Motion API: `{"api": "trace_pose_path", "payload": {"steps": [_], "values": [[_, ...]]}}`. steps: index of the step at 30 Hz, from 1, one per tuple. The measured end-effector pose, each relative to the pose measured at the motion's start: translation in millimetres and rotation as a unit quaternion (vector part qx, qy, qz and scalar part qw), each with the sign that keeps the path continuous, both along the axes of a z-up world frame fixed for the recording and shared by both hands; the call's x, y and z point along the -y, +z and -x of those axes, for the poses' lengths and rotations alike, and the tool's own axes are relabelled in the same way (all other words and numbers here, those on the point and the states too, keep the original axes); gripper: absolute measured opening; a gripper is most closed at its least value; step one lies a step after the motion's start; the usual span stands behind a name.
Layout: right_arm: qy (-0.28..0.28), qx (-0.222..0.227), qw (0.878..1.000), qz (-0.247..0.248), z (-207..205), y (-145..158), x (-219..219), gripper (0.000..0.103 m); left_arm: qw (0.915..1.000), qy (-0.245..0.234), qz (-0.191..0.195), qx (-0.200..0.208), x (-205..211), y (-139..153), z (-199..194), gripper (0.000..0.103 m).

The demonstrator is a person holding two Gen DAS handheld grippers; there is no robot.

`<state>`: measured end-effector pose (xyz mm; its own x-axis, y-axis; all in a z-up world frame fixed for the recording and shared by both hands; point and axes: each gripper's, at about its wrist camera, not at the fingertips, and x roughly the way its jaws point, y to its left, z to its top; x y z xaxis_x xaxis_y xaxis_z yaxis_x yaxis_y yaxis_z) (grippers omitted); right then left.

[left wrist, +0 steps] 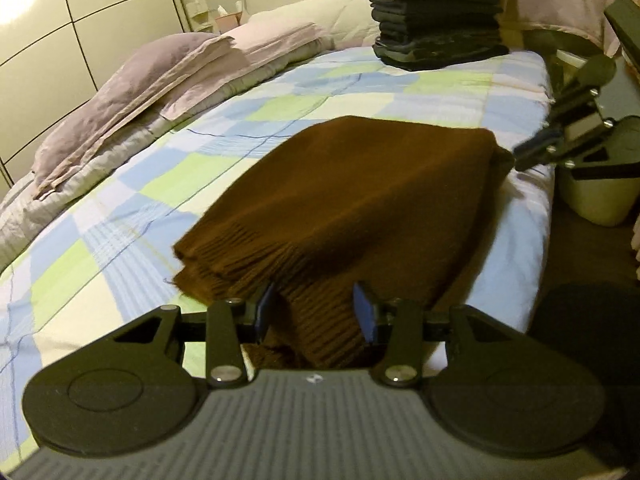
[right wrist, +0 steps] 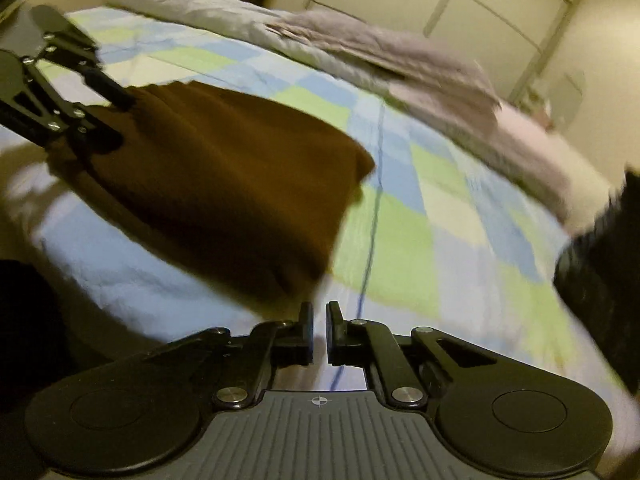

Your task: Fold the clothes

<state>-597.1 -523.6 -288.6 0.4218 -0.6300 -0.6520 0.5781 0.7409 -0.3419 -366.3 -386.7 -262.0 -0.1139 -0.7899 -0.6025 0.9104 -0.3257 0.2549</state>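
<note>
We see a folded brown knit sweater (left wrist: pixel 360 200) lying on the checked bed cover (left wrist: pixel 120 208), near the bed's edge. Our left gripper (left wrist: pixel 316 312) has its fingers spread apart around the ribbed hem, not pinching it. Our right gripper (right wrist: pixel 319 332) hovers over the cover beside the sweater, fingers almost together with nothing between them. A stack of dark folded clothes (left wrist: pixel 436 16) stands further up the bed.
</note>
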Motion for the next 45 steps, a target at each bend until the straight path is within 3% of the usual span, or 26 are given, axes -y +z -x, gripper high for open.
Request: {"api": "trace_pose_path", "payload": {"steps": [6,11,12,13,15,19,21,27,30,33,34,37,41,43,45], "values": [[0.008,0.025,1.0,0.006,13,13,-21,0.005,0.9993,0.026,0.021,-0.017,-26,14,-17,0.039],[0.025,0.079,0.997,0.01,-8,35,-20,0.006,0.9979,0.042,0.028,-0.042,-23,19,-23,0.038],[0.027,0.09,0.995,0.009,-15,39,-18,0.016,0.998,0.042,0.018,-0.044,-20,16,-22,0.038],[0.03,0.102,0.994,0.008,-23,43,-15,0.043,0.998,0.042,0.007,-0.046,-16,12,-20,0.038],[0.036,0.121,0.992,0.002,-38,48,-8,0.068,0.9984,0.041,-0.021,-0.034,-11,-2,-17,0.038],[0.04,0.108,0.991,-0.066,-64,30,16,0.068,0.9967,0.054,-0.018,-0.058,-16,-2,-23,0.038],[0.046,0.1,0.991,-0.071,-67,23,17,0.068,0.9971,0.055,-0.01,-0.052,-22,5,-23,0.038],[0.018,0.152,0.986,-0.061,-41,51,10,0.068,0.9973,0.048,0.003,-0.055,-28,20,-18,0.037],[0.045,0.1,0.994,-0.023,-35,51,-6,0.068,0.9983,0.041,-0.006,-0.041,-23,14,-8,0.037],[0.103,-0.005,0.994,0.046,-36,40,-29,0.068,0.9989,0.035,-0.006,-0.03,-24,12,-3,0.039],[0.119,-0.036,0.99,0.067,-37,36,-34,0.068,0.999,0.034,-0.007,-0.028,-25,11,-2,0.044],[0.158,-0.115,0.974,0.113,-42,22,-42,0.068,0.9992,0.032,-0.007,-0.022,-25,11,-2,0.055],[0.22,-0.198,0.941,0.164,-57,-4,-43,0.068,0.9994,0.029,-0.008,-0.014,-25,10,-1,0.055],[0.252,-0.22,0.925,0.182,-63,-15,-43,0.068,0.9995,0.028,-0.008,-0.01,-26,10,0,0.055],[0.269,-0.224,0.916,0.196,-69,-21,-42,0.068,0.9996,0.027,-0.009,-0.007,-26,10,0,0.055]]}}
